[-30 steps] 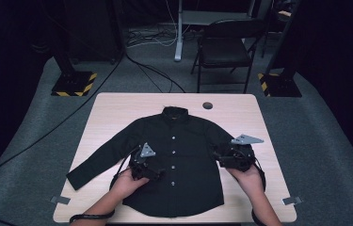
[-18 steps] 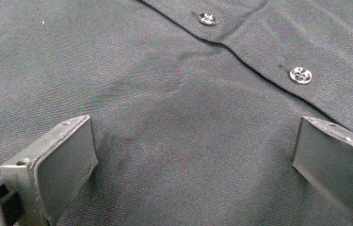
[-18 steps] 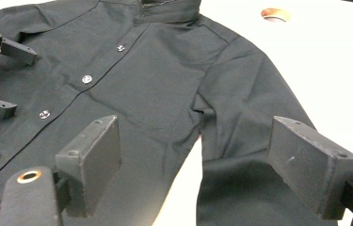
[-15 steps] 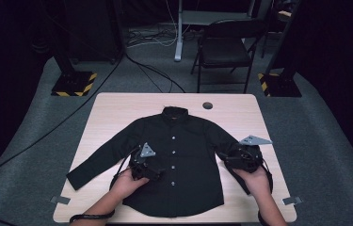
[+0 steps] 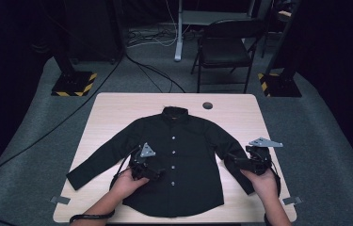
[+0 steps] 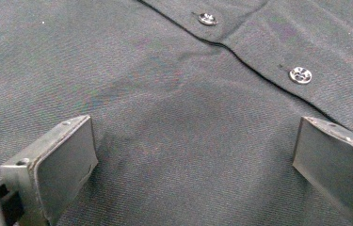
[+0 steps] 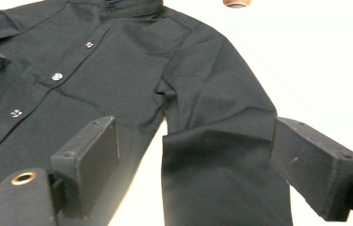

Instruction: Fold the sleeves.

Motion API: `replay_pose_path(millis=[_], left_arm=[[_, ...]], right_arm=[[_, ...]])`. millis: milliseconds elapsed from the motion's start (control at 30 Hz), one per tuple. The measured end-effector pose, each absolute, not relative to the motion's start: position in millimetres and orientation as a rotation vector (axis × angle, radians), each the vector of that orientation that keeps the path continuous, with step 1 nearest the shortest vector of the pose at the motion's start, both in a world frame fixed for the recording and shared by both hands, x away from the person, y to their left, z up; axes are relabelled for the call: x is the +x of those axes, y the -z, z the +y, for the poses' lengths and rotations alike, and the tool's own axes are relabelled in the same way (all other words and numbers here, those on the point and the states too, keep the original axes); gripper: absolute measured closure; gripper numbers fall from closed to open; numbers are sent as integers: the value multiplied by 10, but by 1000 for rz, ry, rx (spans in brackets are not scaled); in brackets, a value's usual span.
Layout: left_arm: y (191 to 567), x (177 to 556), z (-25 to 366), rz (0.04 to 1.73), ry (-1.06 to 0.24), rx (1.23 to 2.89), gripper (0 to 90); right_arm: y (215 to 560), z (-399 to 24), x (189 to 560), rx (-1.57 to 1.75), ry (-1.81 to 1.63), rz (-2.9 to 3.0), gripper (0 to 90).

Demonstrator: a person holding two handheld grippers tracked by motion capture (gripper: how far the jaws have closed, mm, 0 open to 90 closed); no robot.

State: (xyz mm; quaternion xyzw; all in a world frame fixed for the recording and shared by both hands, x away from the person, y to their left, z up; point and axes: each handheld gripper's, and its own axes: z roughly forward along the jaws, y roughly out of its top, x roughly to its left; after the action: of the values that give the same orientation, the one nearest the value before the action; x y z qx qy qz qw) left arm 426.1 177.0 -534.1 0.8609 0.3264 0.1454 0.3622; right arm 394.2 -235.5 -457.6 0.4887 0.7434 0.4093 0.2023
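Observation:
A black long-sleeved shirt lies flat on the table, buttoned, front up, collar at the far side and sleeves spread outward. My left gripper rests low on the shirt's front panel, just left of the button placket, jaws open with only flat cloth between them. My right gripper hovers over the shirt's right sleeve near its lower half, open, straddling the sleeve without closing on it.
The light wooden table has a round cable hole behind the collar. Bare tabletop lies right of the sleeve. A folding chair and stand bases sit on the floor beyond the table.
My right gripper has shifted outward to the right, from the shirt's side to over the right sleeve. The left gripper has stayed in place.

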Motion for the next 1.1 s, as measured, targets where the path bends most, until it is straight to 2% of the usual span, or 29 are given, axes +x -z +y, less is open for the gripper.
replay_pose_path(millis=[1100], left_arm=[[5342, 4261, 1768, 843, -375, 2215, 0]], right_arm=[[4798, -2756, 3850, 1423, -1014, 2079, 168]])
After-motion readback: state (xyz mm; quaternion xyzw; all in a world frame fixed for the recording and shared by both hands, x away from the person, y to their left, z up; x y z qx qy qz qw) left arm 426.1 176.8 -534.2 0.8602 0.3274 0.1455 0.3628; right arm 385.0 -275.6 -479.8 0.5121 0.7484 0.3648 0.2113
